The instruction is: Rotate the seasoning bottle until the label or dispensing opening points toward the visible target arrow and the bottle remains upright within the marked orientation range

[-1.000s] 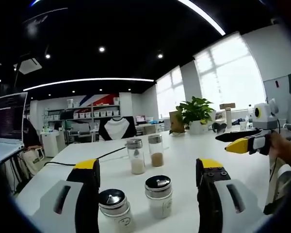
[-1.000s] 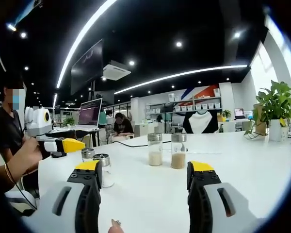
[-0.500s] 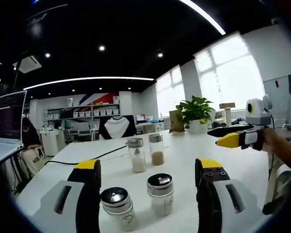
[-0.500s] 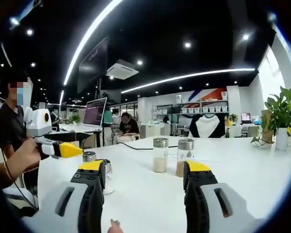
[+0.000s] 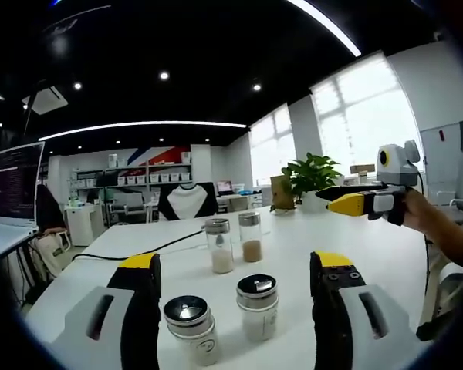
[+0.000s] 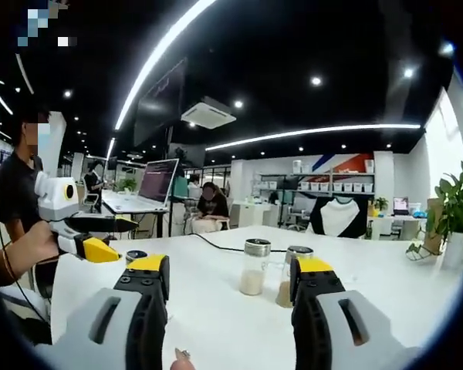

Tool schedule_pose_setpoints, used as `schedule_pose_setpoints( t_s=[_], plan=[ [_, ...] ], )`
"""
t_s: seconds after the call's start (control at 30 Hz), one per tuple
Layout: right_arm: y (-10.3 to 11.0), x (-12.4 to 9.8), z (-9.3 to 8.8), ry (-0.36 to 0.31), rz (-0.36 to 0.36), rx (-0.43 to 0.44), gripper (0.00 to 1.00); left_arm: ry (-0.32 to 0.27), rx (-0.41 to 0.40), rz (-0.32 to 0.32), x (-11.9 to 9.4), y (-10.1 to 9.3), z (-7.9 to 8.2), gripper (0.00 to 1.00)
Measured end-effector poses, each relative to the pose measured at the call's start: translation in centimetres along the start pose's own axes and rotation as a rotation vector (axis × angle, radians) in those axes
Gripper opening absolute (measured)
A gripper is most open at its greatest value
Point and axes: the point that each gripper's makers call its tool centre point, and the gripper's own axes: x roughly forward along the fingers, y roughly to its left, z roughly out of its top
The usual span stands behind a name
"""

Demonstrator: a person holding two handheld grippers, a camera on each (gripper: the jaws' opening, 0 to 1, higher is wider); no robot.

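Jaws of the left gripper and right gripper stood parted, gripping nothing; two short clear glass seasoning bottles with chrome lids sat upright between the left jaws, close enough that closing on one risked tipping its neighbour.

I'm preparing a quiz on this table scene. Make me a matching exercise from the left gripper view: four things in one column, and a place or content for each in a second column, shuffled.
Things:
1. glass shaker with white powder
2. glass shaker with brown powder
3. green potted plant
4. open laptop

Descriptions:
A. far left edge
B. far side of the white table, near the windows
C. left of the two far shakers
D. right of the two far shakers

Pairs: 1-C, 2-D, 3-B, 4-A
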Motion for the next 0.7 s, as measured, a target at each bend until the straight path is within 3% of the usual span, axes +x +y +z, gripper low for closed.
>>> schedule_pose_setpoints(
  t_s=[0.33,0.7],
  plan=[
    [-0.2,2.4,0.1,0.017,0.056,-0.006,0.59,-0.002,-0.002,-0.028,-0.2,-0.8,0.1,0.8],
    [-0.7,6.4,0.8,0.005,0.097,0.014,0.58,0.034,0.026,-0.036,-0.2,-1.5,0.0,0.86]
  ],
)
